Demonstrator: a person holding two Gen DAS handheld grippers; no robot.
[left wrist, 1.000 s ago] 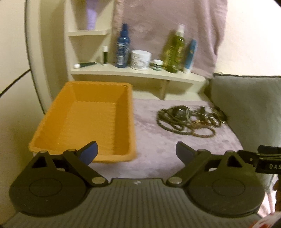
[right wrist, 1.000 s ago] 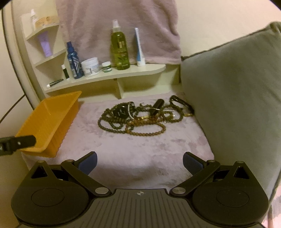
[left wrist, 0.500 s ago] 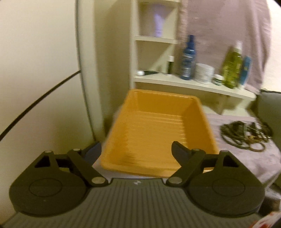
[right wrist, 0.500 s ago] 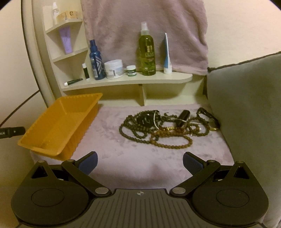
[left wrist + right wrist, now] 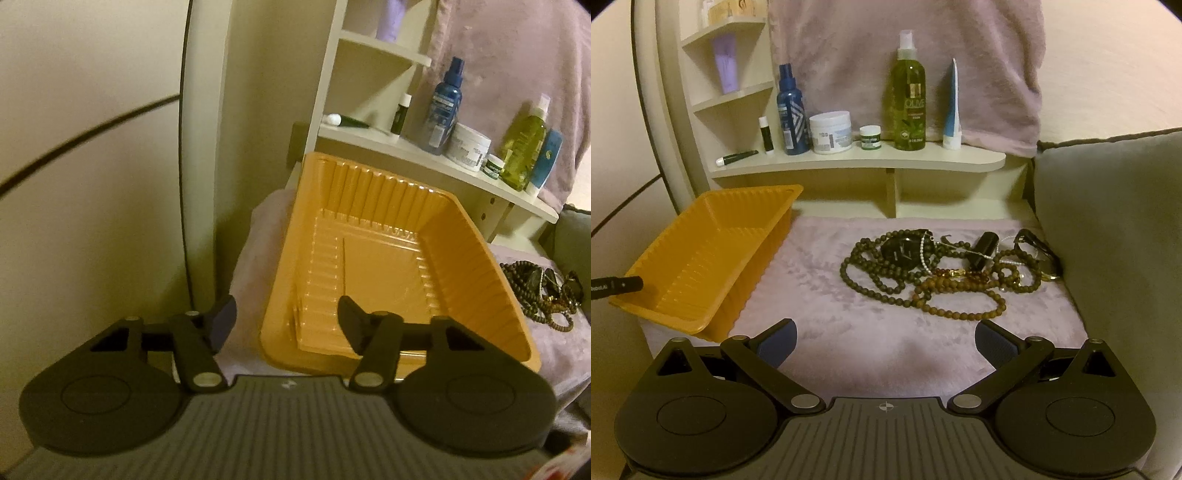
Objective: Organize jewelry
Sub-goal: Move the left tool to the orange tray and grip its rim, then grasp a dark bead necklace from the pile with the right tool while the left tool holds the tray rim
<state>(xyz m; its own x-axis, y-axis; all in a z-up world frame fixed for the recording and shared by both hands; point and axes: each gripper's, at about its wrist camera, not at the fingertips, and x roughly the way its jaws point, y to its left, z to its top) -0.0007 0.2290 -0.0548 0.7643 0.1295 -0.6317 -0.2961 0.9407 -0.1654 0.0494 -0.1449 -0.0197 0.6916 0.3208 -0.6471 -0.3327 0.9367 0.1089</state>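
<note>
An empty orange plastic tray (image 5: 476,236) lies on the left of a lilac plush cloth (image 5: 849,332). My left gripper (image 5: 286,319) straddles the tray's near left corner. One finger is outside the wall and the other inside, and the jaws are closing without the pads touching it. Its tip (image 5: 617,286) also shows beside the tray (image 5: 713,229) in the right wrist view. A tangled pile of bead necklaces, bracelets and a watch (image 5: 945,269) rests right of the tray, and is seen at the left wrist view's edge as jewelry (image 5: 535,291). My right gripper (image 5: 884,339) hovers open before the pile, holding nothing.
A cream shelf (image 5: 857,162) behind the cloth carries bottles, jars and tubes. A lilac towel (image 5: 905,55) hangs above it. A grey cushion (image 5: 1108,240) walls off the right side. A cream wall panel (image 5: 92,184) stands left of the tray.
My left gripper swung left and down onto the tray's near left corner, and its jaws narrowed. The right gripper shifted slightly, bringing the jewelry pile nearer the centre of its view.
</note>
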